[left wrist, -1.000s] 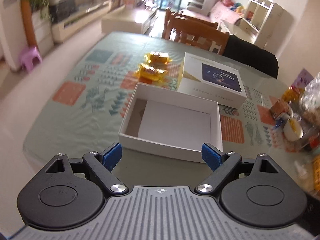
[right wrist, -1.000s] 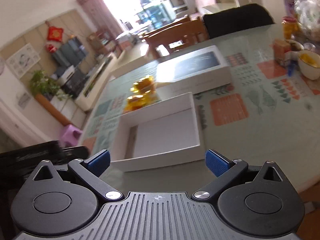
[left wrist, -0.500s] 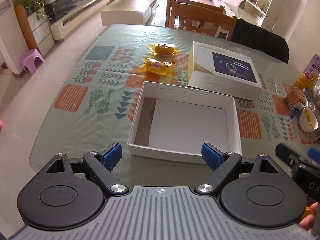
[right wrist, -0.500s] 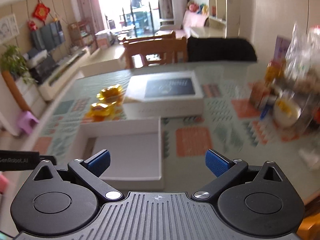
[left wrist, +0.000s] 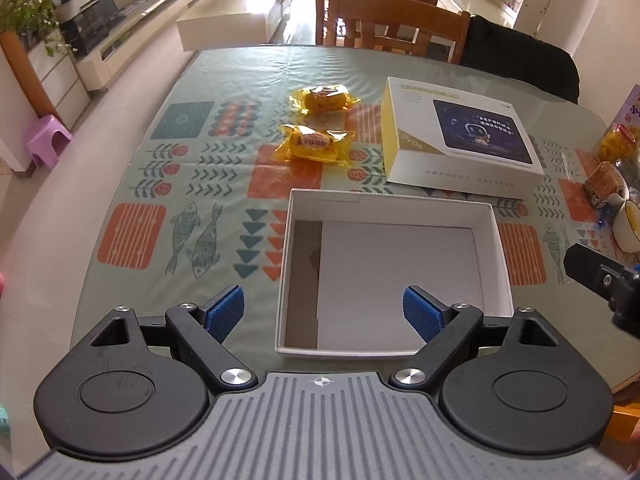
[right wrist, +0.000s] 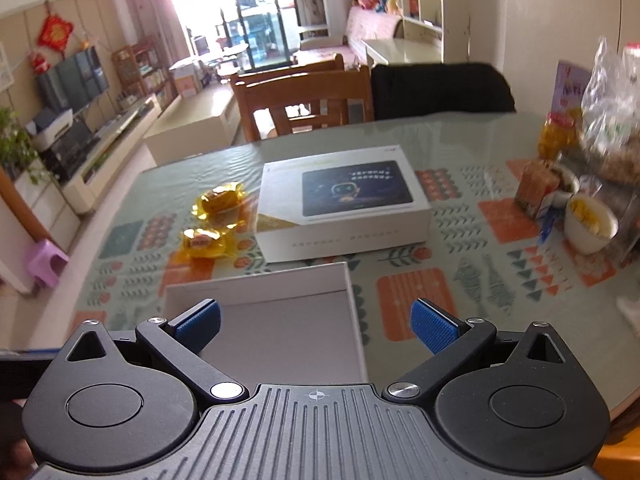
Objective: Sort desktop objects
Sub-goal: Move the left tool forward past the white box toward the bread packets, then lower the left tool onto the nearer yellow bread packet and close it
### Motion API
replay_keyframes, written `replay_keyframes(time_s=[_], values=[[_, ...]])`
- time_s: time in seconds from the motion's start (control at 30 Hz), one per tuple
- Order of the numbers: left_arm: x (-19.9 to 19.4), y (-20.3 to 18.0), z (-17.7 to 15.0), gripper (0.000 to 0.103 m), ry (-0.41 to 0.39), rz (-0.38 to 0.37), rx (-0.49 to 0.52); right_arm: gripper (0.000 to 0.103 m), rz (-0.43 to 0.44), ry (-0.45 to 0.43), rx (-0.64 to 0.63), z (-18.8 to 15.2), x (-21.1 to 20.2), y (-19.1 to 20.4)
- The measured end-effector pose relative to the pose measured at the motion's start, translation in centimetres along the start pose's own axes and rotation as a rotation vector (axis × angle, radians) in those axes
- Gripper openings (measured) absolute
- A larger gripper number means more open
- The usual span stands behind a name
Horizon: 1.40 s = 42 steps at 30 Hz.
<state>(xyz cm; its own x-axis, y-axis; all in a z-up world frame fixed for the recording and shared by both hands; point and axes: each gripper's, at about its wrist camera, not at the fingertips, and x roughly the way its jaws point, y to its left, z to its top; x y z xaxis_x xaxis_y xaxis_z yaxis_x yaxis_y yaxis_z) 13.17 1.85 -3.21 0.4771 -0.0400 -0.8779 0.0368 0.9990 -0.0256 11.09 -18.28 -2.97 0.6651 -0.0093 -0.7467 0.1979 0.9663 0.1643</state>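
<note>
A shallow open white cardboard box point(left wrist: 394, 276) lies on the patterned, glass-topped table point(left wrist: 168, 216) with nothing inside but its pale bottom and a brown strip of bare card along its left wall. Just beyond its far right corner sits a closed white product box with a dark printed picture on the lid point(left wrist: 460, 140). Two yellow-wrapped snack packets — the nearer one point(left wrist: 316, 144) and the farther one point(left wrist: 324, 98) — lie on the table left of that closed box, outside both containers. At the right edge, a white cup holding something yellow point(right wrist: 590, 220) stands beside a small brown carton point(right wrist: 534, 188). The left gripper point(left wrist: 323, 312) hovers low over the near edge of the open box, jaws spread wide and holding nothing. The right gripper point(right wrist: 316, 322) hangs over the open box's right side — its jaws are likewise wide apart and empty.
</note>
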Motion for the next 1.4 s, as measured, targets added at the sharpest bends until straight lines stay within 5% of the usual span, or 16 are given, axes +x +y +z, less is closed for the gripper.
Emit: replay_keyframes(time_s=[0.83,1.4], values=[[7.0,2.2,7.4,0.103,0.067,-0.033,0.035,0.103,-0.138,0.039,0.006,3.3,4.9,5.0],[11.6,0.4,12.6,0.103,0.090,0.050,-0.033,0.103,-0.049,0.069,-0.065,9.6,11.2,4.3]])
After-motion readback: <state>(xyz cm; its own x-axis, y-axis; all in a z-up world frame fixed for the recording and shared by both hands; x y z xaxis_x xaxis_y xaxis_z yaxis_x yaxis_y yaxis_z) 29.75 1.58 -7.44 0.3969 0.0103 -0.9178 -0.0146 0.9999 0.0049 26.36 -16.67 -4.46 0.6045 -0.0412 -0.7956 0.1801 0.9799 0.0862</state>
